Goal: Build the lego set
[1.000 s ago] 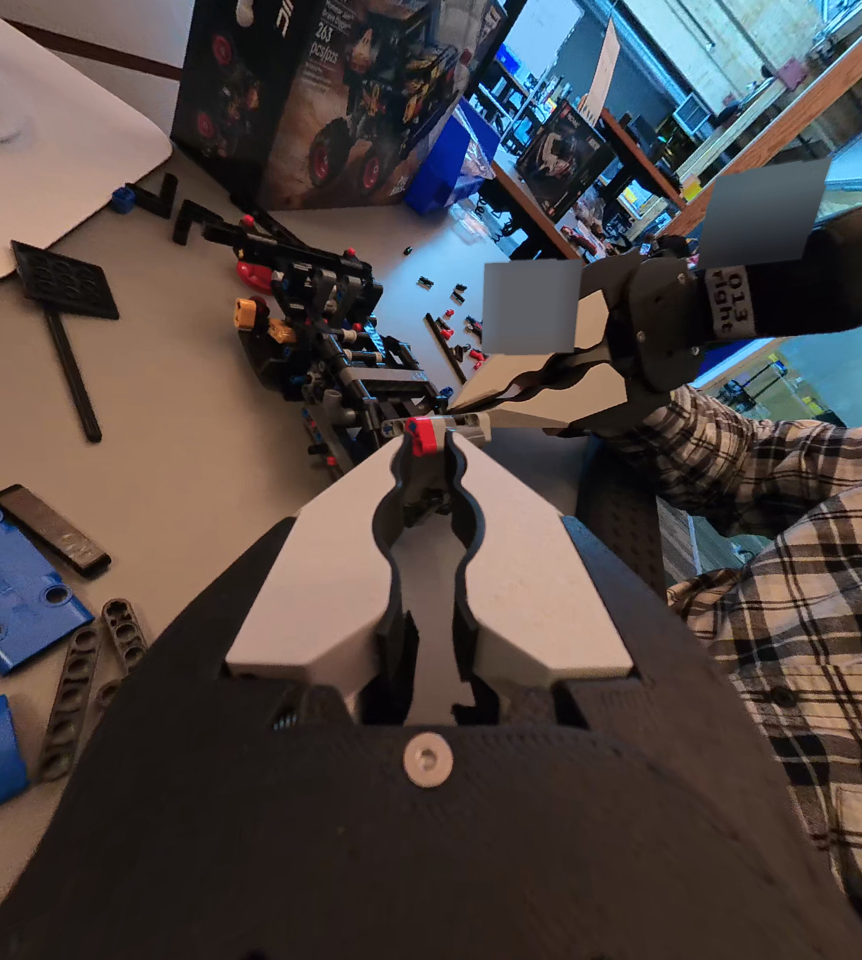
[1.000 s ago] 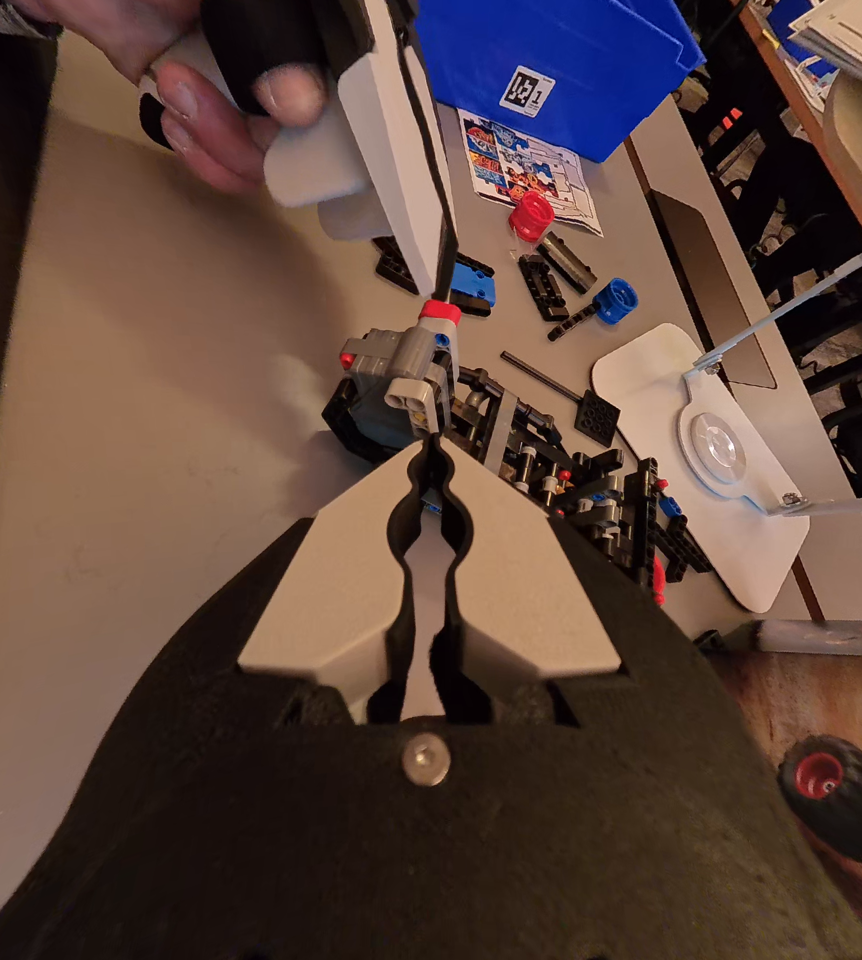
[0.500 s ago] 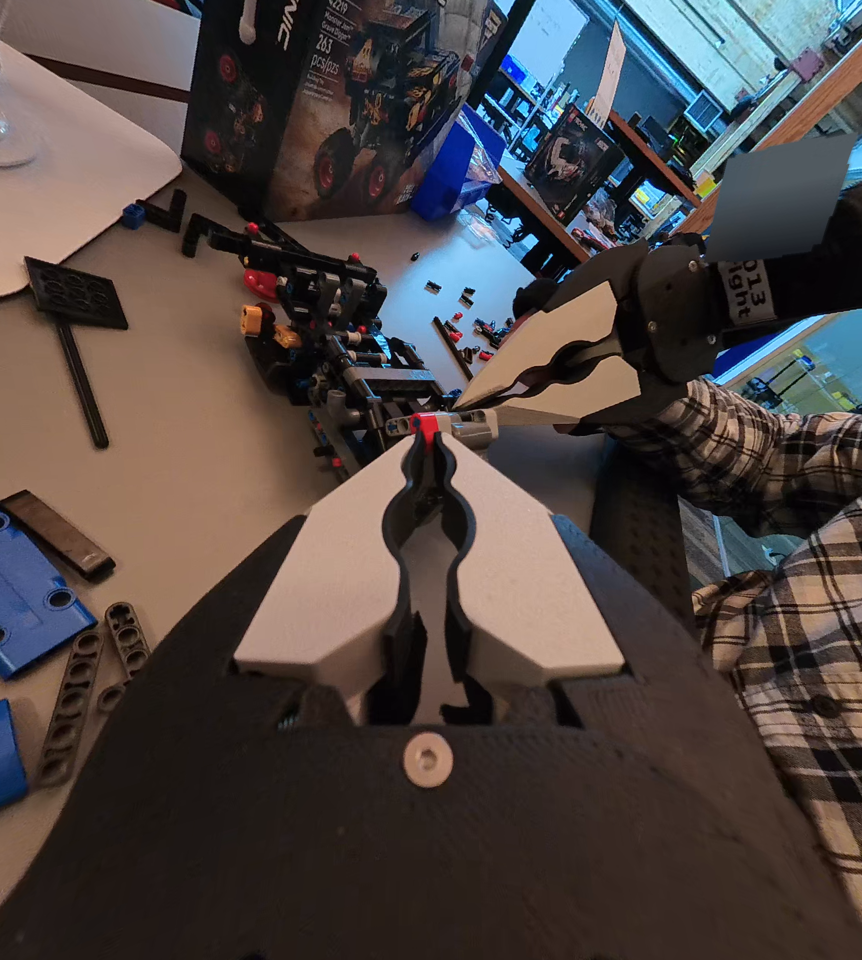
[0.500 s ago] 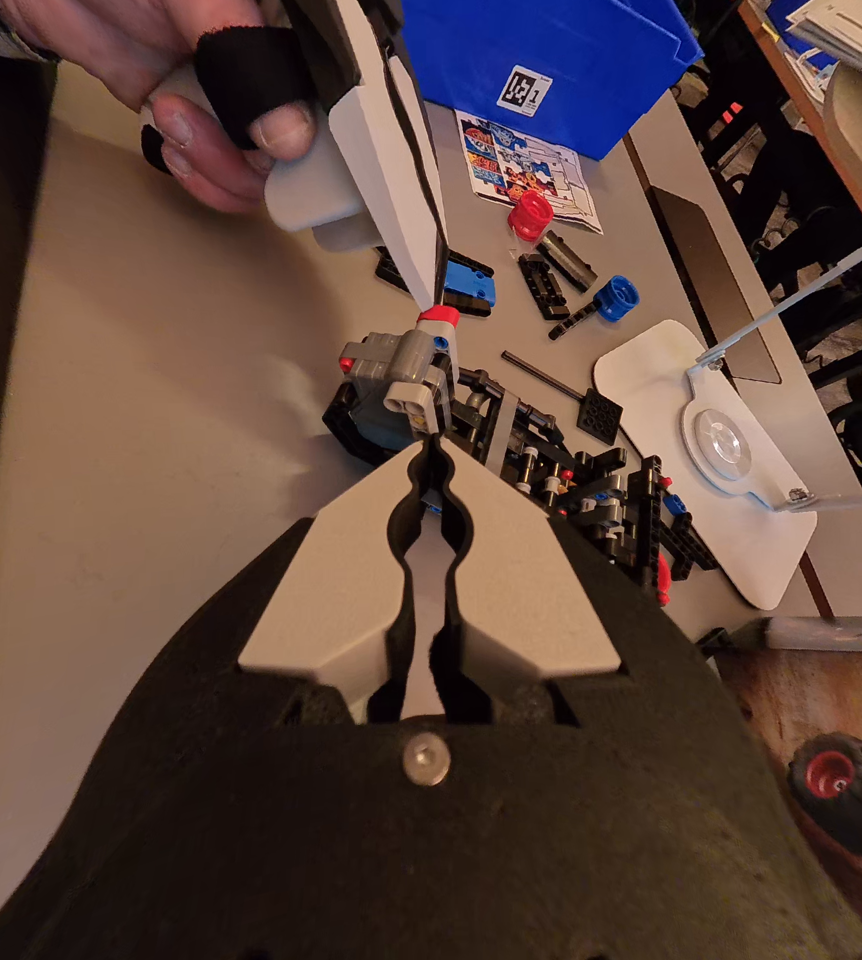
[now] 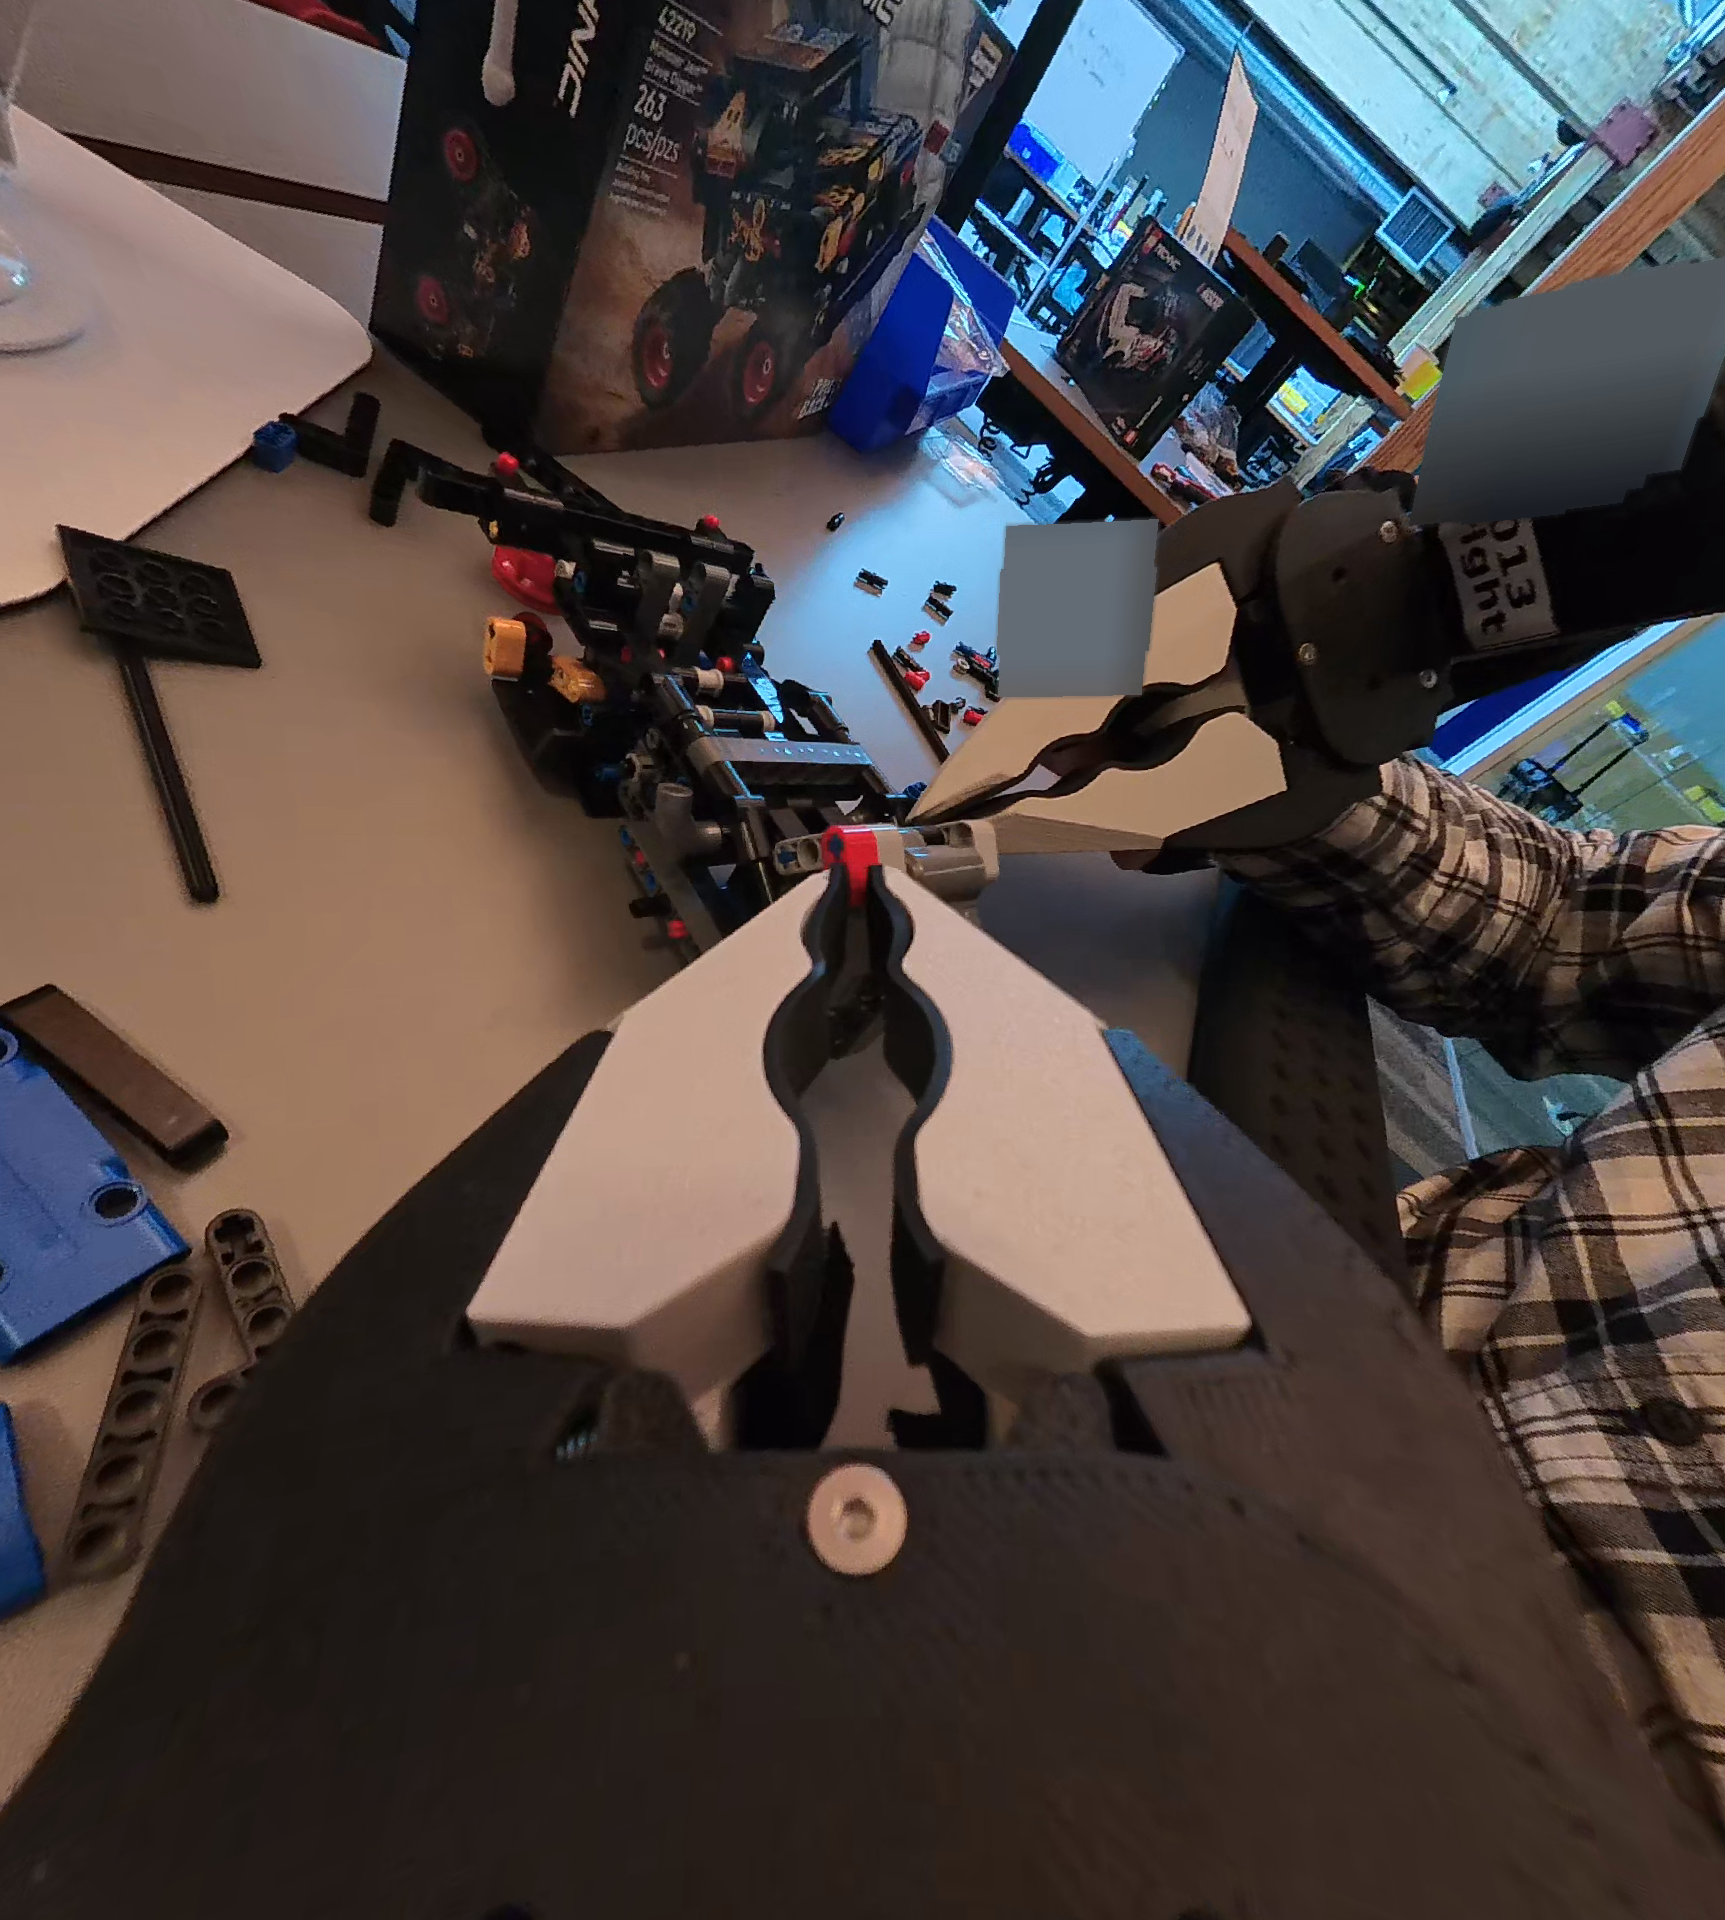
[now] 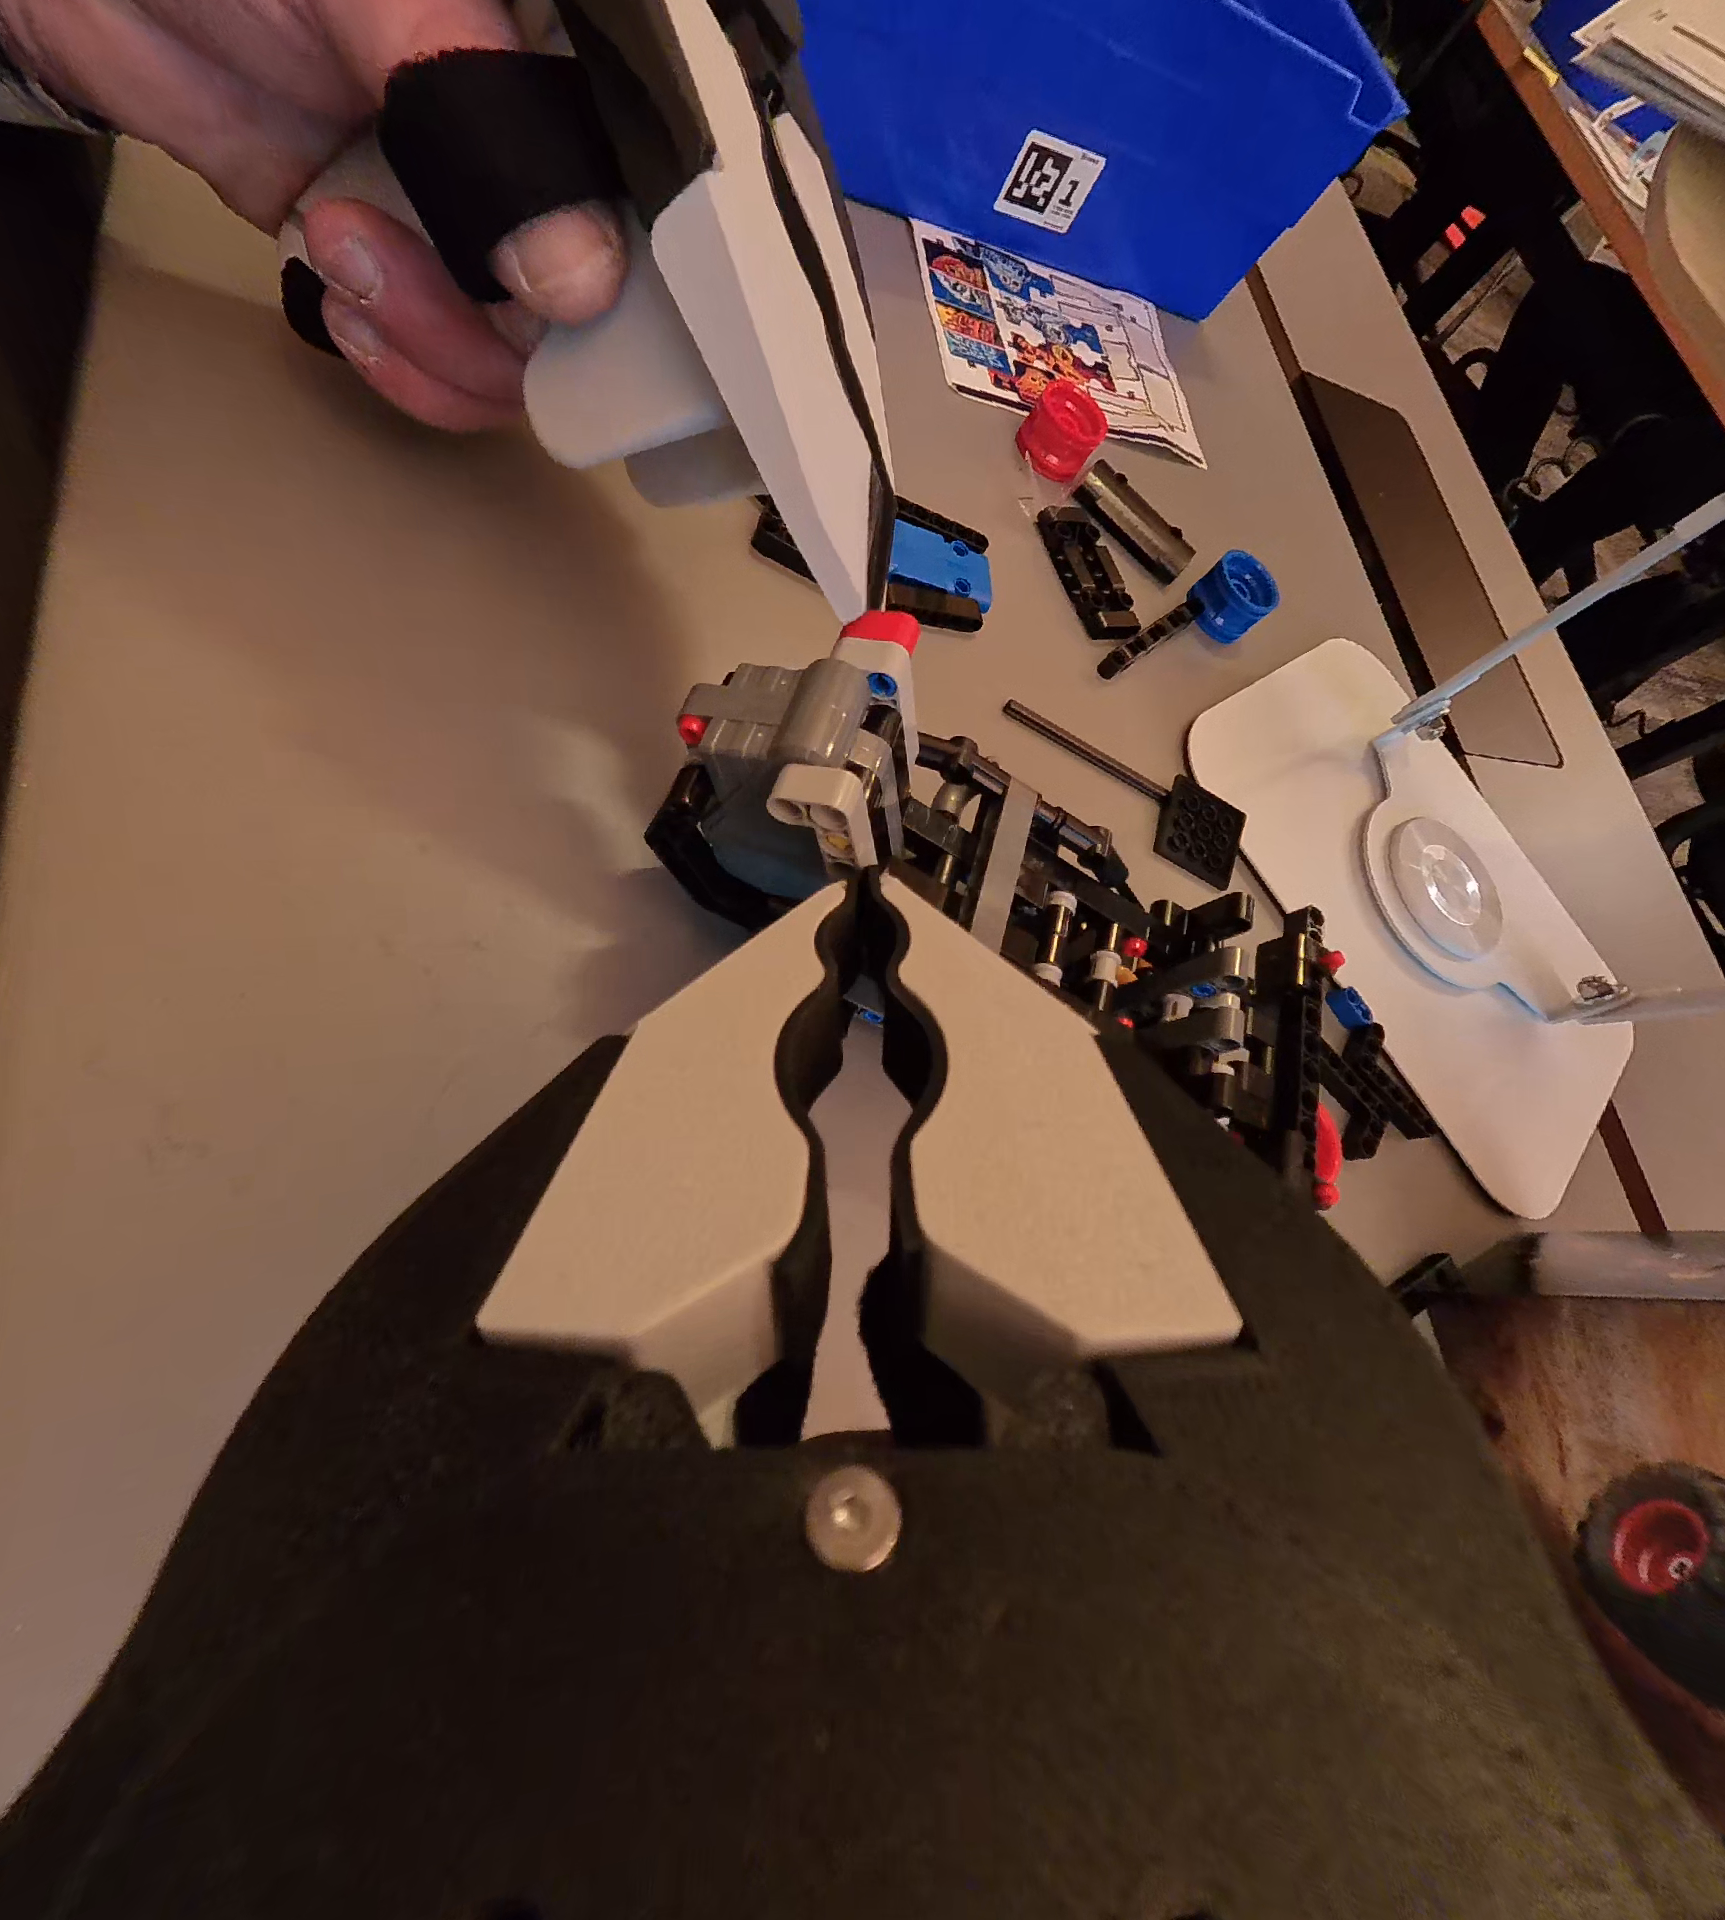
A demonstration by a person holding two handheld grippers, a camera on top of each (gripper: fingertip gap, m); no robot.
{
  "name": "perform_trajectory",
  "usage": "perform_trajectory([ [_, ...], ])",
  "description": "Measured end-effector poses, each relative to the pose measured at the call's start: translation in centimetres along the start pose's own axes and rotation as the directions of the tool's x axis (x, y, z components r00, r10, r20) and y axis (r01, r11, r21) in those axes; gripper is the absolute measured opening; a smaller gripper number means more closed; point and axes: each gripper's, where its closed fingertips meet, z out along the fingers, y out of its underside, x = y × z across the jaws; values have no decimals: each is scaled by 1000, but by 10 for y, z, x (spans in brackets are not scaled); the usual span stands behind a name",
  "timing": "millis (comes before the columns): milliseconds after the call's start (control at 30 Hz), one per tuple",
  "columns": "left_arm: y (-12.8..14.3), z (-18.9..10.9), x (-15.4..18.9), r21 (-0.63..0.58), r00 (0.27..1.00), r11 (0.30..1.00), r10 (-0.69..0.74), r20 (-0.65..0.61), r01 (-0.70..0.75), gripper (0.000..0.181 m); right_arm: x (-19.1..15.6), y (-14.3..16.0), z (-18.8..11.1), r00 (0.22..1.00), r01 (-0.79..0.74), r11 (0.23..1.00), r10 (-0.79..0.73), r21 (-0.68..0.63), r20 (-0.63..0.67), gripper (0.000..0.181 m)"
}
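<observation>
Left gripper [image 5: 853, 883] lowered, jaws pinching red piece [image 5: 850, 847]

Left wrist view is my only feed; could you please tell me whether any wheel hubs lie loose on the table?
Observer: Yes. In the right wrist view, a red hub rests at the near edge of a sticker sheet.
Operator: Thank you. Is there a second one?
Observer: A blue hub lies to the right of the red one, nearer the camera, with a thin black beam against it.
</observation>
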Motion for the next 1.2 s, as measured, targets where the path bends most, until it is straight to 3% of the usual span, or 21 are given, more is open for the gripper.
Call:
perform_trajectory([
  [233, -1, 0, 3, 12, 998, 999, -48, -43, 48, 10, 1, 0, 0, 1000, 2, 1000, -2, -1, -5, 0],
  [500, -1, 1, -2, 2, 1000, 1000, -7, 13, 7, 2, 0, 0, 0, 1000, 2, 1000, -2, 1, -5, 0],
  [667, 4, 3, -2, -16, 999, 999, -34, -3, 34, 16, 0, -1, 1, 1000, 7, 1000, -7, 4, -5, 0],
  [1200, 3, 5, -1, -26, 1000, 999, -22, -1, 22, 9, -1, -1, 0, 1000, 6, 1000, -6, 3, -3, 0],
])
